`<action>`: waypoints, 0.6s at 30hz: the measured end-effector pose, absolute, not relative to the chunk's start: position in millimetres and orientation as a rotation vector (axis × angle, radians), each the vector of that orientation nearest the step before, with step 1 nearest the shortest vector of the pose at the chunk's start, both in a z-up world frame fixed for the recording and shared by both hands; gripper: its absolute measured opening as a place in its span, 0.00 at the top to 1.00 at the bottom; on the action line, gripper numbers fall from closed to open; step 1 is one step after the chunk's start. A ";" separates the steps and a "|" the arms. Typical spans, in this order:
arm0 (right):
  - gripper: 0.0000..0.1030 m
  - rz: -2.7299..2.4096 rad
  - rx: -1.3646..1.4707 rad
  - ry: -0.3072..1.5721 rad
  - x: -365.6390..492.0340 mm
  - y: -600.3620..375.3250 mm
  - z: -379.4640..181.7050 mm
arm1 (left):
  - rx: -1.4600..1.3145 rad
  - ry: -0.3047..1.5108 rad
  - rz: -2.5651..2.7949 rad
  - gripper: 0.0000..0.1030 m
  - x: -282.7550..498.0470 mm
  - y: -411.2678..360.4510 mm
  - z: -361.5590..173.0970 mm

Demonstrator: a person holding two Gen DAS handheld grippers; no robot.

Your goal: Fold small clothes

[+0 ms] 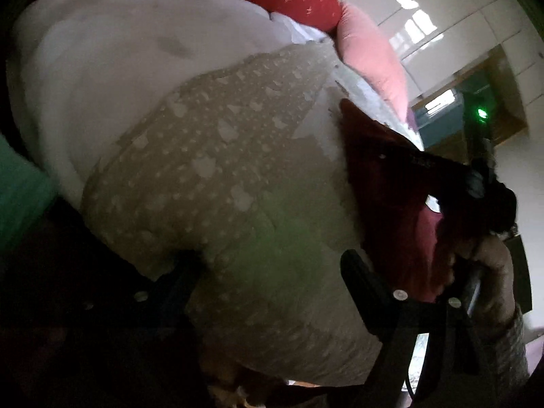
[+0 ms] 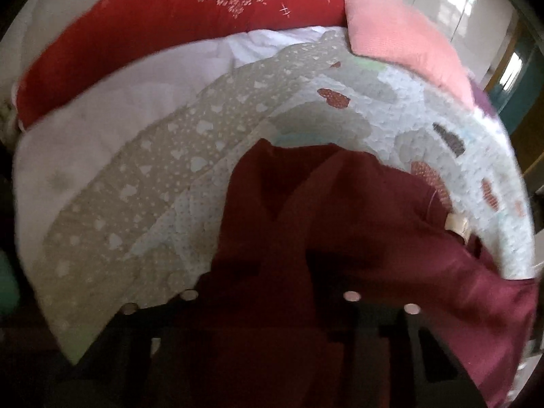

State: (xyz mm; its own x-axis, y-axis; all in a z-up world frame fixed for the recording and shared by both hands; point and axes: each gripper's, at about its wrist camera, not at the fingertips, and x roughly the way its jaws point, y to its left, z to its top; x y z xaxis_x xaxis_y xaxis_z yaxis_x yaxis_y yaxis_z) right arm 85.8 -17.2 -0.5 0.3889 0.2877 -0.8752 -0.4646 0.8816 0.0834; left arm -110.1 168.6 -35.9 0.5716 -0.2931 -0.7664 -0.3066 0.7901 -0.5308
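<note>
Maroon garment draped over right gripper, bunched at 6 o'clock on patchwork quilt; looks pinched but fingers buried in cloth, can't tell; left gripper fingers apart, empty, garment at its 3 o'clock. Step, imo: lift/spread pre-fold. Next: left grabs free edge, lay flat; red pillow at 12.

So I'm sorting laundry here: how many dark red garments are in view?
1: the dark red garment is draped over the right gripper, above the patterned quilt. More may be hidden beneath it.
</note>
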 end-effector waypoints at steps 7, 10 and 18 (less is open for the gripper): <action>0.65 0.535 -0.043 1.083 85.8 -39.1 0.9 | -0.651 1.017 0.038 0.19 -103.9 161.8 -23.6; 0.66 0.539 -0.026 1.067 83.3 -40.8 3.0 | -0.611 0.999 0.042 0.19 -108.0 162.7 -14.9; 0.67 0.591 0.096 1.029 76.2 -66.6 17.8 | -0.441 0.871 -0.118 0.17 -76.2 115.2 27.1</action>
